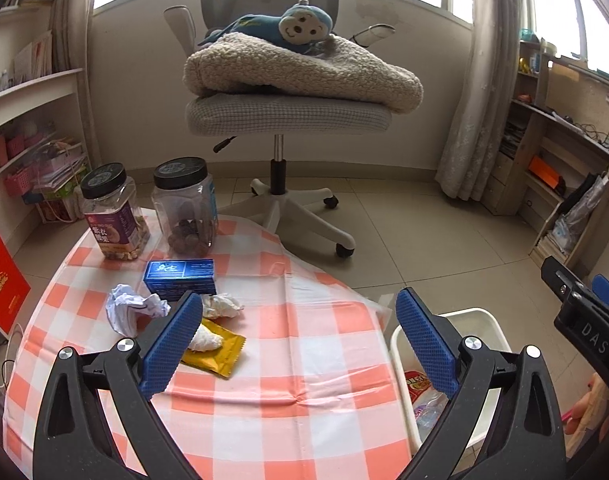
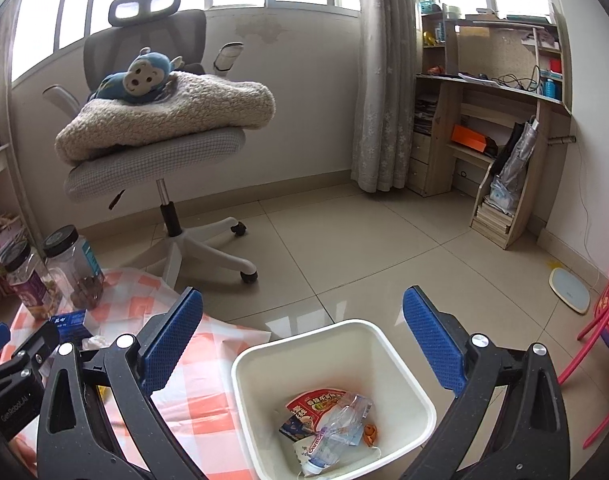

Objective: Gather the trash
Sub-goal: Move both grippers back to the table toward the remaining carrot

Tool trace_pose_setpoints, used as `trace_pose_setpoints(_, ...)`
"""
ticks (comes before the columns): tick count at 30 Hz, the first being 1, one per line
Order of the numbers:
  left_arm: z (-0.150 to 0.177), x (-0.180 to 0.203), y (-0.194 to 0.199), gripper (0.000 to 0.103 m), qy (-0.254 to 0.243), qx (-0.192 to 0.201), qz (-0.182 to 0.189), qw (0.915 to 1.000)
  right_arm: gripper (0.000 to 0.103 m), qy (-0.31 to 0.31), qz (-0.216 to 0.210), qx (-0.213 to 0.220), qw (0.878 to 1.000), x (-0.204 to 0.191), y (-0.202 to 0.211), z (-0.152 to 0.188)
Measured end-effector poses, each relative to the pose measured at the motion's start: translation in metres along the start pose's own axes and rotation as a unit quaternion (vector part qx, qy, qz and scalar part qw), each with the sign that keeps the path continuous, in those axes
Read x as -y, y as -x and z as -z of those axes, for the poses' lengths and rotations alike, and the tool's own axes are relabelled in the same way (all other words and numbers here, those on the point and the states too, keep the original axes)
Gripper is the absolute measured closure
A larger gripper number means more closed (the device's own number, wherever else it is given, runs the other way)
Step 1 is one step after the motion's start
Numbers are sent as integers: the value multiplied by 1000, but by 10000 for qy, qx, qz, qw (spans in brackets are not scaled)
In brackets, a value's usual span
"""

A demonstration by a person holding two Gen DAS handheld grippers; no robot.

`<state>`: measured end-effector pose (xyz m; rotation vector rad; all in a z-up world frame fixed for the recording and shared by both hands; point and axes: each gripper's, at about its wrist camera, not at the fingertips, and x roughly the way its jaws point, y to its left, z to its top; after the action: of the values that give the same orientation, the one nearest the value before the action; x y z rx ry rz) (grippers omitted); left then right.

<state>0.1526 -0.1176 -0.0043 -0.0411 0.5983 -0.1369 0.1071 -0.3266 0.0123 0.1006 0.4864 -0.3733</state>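
Observation:
My left gripper is open and empty above the checked tablecloth. Just left of its left finger lie a crumpled white paper, a crumpled tissue and a yellow wrapper with a white wad on it. My right gripper is open and empty above the white trash bin, which holds a red wrapper, a crushed clear bottle and other scraps. The bin also shows at the table's right edge in the left wrist view.
Two black-lidded jars and a blue box stand at the table's far left. An office chair with a blanket and a plush monkey stands behind. Shelves line both walls. A pink chair is at the right.

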Motion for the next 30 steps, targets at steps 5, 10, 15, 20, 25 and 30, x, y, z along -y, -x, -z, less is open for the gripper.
trace_pose_setpoints(5,2,-27,0,8,138,-78,-171,9997,7,362,-197,-51,9991,-35,1,7)
trace_pose_setpoints(10,7,-53,-1,8,196,-187,-403,9988,7,566,-358,-146,9976,-62,0,13)
trace_pose_setpoints(15,18,-78,-11,8,263,-429,-624,9968,7,707,-548,-231,9957,-87,-1,18)
trace_pose_setpoints(20,32,-111,-38,8,305,-1004,-898,9904,7,717,-732,-488,9935,-110,-10,26)
trace_pose_setpoints(25,54,-154,-73,8,422,-1733,-1094,9779,7,755,-895,-716,9905,-133,-21,32)
trace_pose_setpoints(30,74,-187,-102,8,741,-2245,-883,9676,7,795,-1038,-925,9871,-155,-31,37)
